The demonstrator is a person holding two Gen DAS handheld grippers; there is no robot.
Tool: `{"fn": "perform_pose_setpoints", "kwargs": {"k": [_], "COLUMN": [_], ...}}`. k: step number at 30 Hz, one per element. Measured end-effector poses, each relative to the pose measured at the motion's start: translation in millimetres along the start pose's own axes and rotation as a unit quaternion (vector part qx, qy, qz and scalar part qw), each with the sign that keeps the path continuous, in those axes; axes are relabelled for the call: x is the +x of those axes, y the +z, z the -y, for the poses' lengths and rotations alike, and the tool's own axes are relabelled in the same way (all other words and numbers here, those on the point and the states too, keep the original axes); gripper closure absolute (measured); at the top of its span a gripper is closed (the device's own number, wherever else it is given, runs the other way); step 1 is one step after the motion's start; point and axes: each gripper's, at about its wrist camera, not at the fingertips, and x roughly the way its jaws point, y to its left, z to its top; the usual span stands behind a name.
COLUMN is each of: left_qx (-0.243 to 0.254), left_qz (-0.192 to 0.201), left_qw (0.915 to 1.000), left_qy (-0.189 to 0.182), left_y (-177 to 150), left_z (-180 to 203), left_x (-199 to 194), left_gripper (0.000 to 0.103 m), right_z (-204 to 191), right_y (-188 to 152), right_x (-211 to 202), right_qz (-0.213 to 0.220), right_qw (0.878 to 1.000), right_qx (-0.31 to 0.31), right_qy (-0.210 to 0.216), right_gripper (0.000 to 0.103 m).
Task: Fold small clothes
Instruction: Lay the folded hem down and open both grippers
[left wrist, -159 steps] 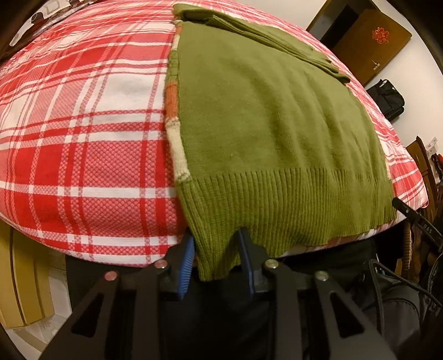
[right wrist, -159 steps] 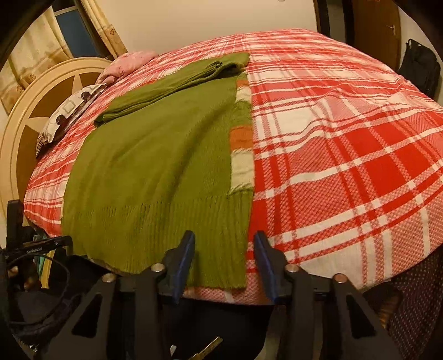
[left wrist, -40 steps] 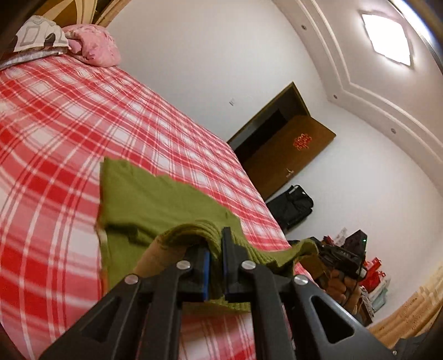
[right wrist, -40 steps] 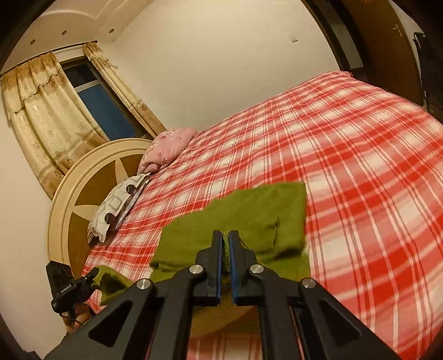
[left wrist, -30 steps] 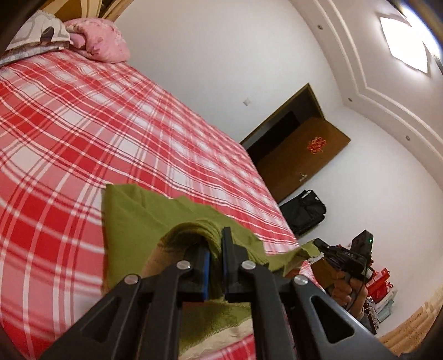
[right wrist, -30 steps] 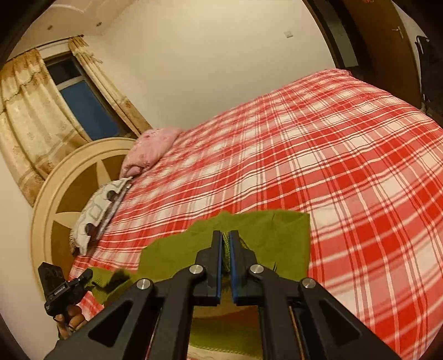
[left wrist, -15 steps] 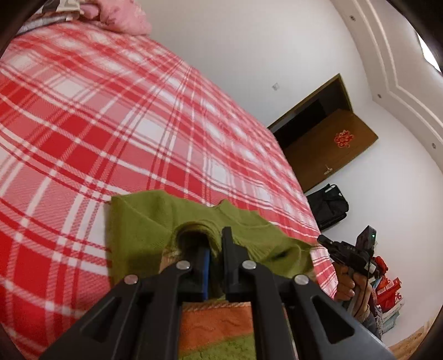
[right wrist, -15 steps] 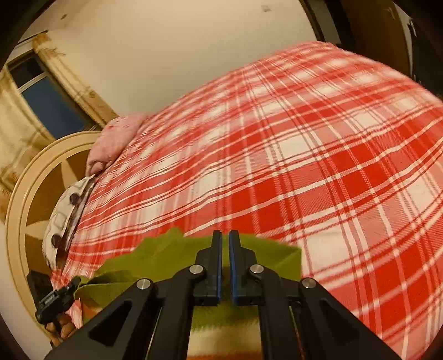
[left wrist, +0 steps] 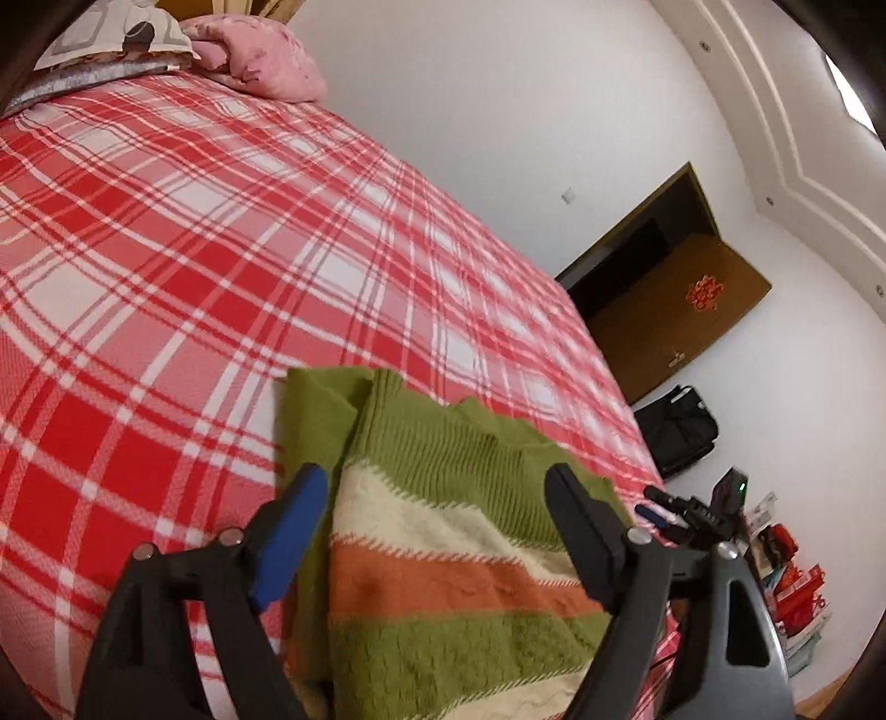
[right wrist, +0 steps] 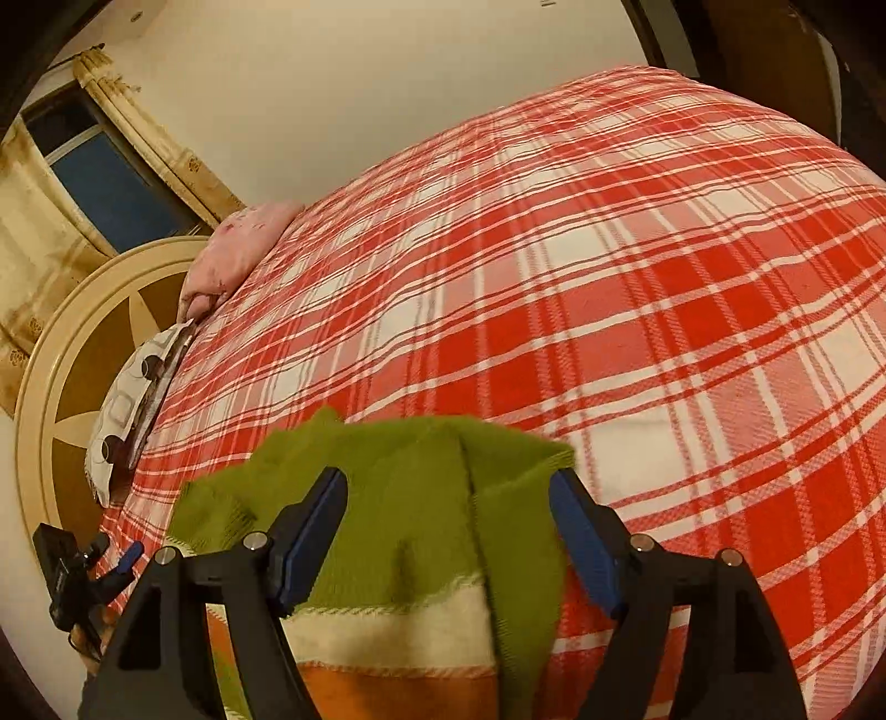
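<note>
The green sweater (left wrist: pixel 443 554) with cream and orange stripes lies folded on the red plaid bedspread (left wrist: pixel 166 249), occupying the lower centre of both frames. The left gripper (left wrist: pixel 434 512) has its jaws spread wide on either side of the sweater, holding nothing. The right gripper (right wrist: pixel 448 520) is likewise spread wide over the fabric with nothing clamped. A pink pillow (left wrist: pixel 260 52) sits at the top left of the left wrist view; a black bag (left wrist: pixel 678 429) stands at right.
</note>
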Motion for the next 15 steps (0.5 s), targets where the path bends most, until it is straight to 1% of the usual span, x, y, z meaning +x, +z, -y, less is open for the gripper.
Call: {"fn": "perform_pose_setpoints", "kwargs": {"k": [1,3,4,5,6,7,8,10,12,13,14,15], "left_qx": [0.001,0.006,0.013,0.020,0.027,0.033,0.040,0.055,0.070,0.073,0.076,0.078], "left_qz": [-0.005,-0.015,-0.020,-0.023,-0.025,-0.026,-0.027,-0.025,-0.024,-0.026,-0.030,-0.032], "left_qw": [1.0000,0.9997,0.9994,0.9991,0.9986,0.9982,0.9977,0.9968,0.9944,0.9941,0.9930,0.9917], "left_qy": [0.007,0.017,0.024,0.031,0.037,0.041,0.048,0.054,0.075,0.076,0.086,0.097], "left_y": [-4,-10,-14,-17,-20,-22,-24,-26,-26,-27,-28,-29], "left_z": [0,1,2,4,6,7,9,11,12,11,10,10], "left_x": [2,10,12,15,17,18,18,17,20,22,25,28], "left_gripper": [0.020,0.020,0.020,0.020,0.020,0.020,0.020,0.020,0.020,0.020,0.020,0.020], "right_z": [-6,-16,-22,-25,-28,-31,-33,-34,-33,-30,-27,-22], "right_y": [0,-2,-4,-7,-9,-10,-9,-5,2,6,9,10], "right_x": [5,17,30,38,44,47,46,34,18,12,13,19], "right_qz": [-0.009,-0.030,-0.053,-0.066,-0.070,-0.063,-0.056,-0.027,0.013,0.026,0.025,0.014], "right_qw": [1.000,0.999,0.997,0.995,0.994,0.991,0.990,0.992,0.992,0.991,0.990,0.989], "right_qx": [-0.010,-0.031,-0.047,-0.055,-0.063,-0.079,-0.086,-0.079,-0.071,-0.063,-0.056,-0.050], "right_qy": [0.000,-0.009,-0.030,-0.047,-0.063,-0.086,-0.095,-0.091,-0.104,-0.119,-0.130,-0.142], "right_gripper": [0.044,0.048,0.052,0.057,0.075,0.098,0.098,0.098,0.098,0.099,0.099,0.099]}}
